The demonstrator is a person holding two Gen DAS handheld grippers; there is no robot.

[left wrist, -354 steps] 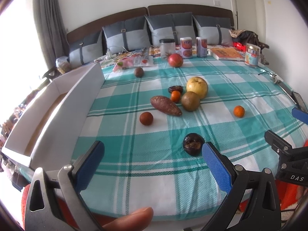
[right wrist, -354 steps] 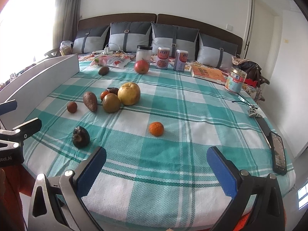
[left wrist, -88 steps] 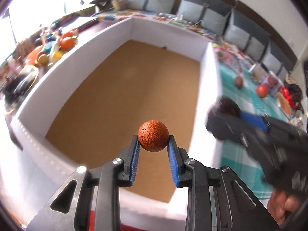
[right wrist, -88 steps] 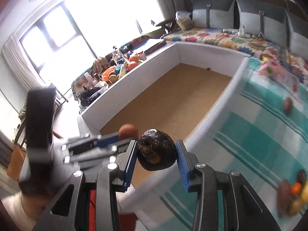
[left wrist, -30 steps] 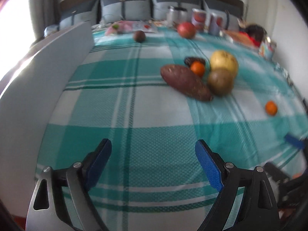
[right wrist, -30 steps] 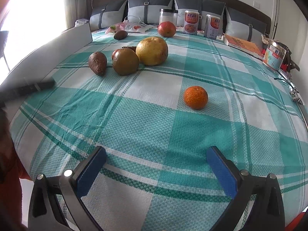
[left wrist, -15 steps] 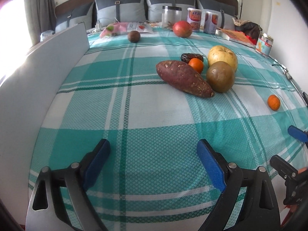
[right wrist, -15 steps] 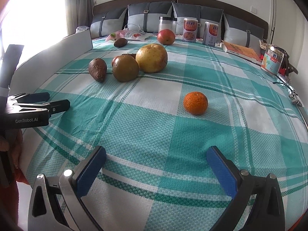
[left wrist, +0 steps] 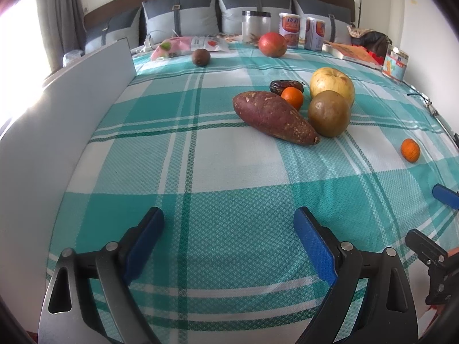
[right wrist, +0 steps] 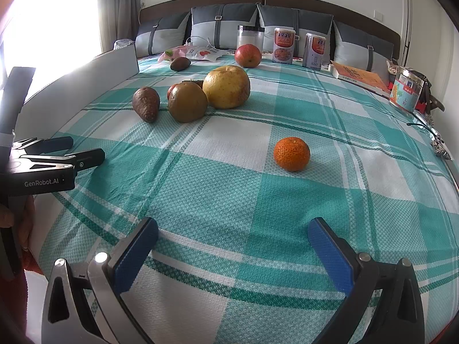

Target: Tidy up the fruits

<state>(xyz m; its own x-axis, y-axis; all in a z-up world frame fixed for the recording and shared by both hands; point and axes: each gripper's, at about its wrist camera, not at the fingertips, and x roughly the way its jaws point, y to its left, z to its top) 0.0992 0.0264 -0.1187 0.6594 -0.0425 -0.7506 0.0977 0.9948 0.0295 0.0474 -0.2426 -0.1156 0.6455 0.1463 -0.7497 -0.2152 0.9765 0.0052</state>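
Fruits are spread over the teal checked cloth (left wrist: 229, 172), and none is gripped. At the bottom of the left wrist view the left gripper (left wrist: 228, 226) is seen with its blue pads wide apart over bare cloth. Above it, just right of centre, a sweet potato (left wrist: 274, 117) is laid slantwise, touching a brown-green round fruit (left wrist: 329, 113) at its right end. A small orange (left wrist: 292, 97) and a dark date-like fruit (left wrist: 285, 86) are tucked behind the sweet potato, and a large yellow fruit (left wrist: 332, 86) is set just behind the brown-green one. A white box wall (left wrist: 57, 114) is stretched along the left edge. In the upper part of the frame a small brown fruit (left wrist: 200, 57) and a red fruit (left wrist: 272, 44) are placed well apart from the cluster, with cans (left wrist: 301, 33) behind them.

At the bottom of the right wrist view the right gripper (right wrist: 232, 235) is likewise spread open with nothing between its pads. A lone mandarin (right wrist: 291, 153) is found above it, right of centre, well apart from the cluster in the upper left.
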